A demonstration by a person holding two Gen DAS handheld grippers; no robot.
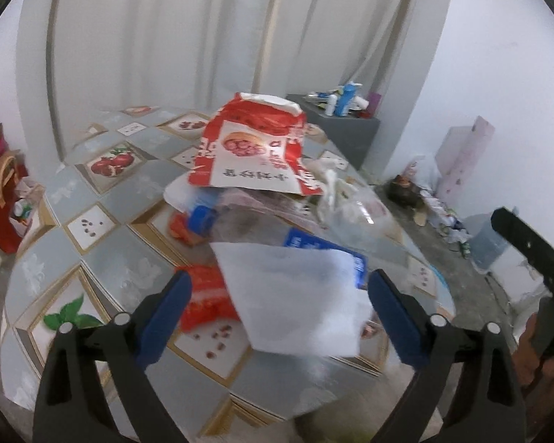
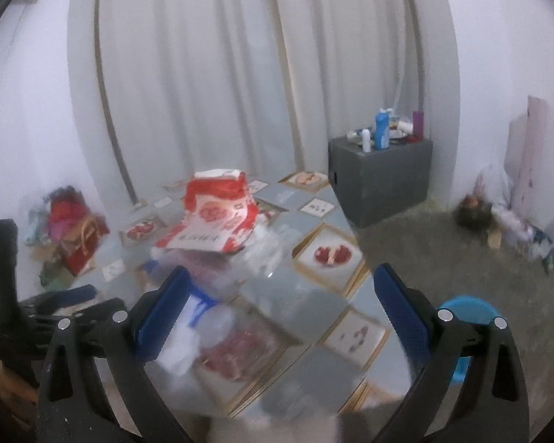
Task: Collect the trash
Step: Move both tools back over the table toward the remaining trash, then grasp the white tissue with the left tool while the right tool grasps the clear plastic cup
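Left wrist view: my left gripper (image 1: 279, 304) w/ jaws spread, flat white paper tissue (image 1: 295, 299) loose btwn them on patterned tablecloth (image 1: 103, 243). Centre, then pinch low. Right gripper (image 2: 277, 312) spread, nothing held.

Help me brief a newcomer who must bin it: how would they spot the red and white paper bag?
Start at the round table with the fruit-print cloth, then find the trash heap near its middle. The red and white paper bag sits on top of the heap, its torn white mouth upward. Unlike the clear plastic and white sheet below it, it carries a fruit picture and printed lettering.
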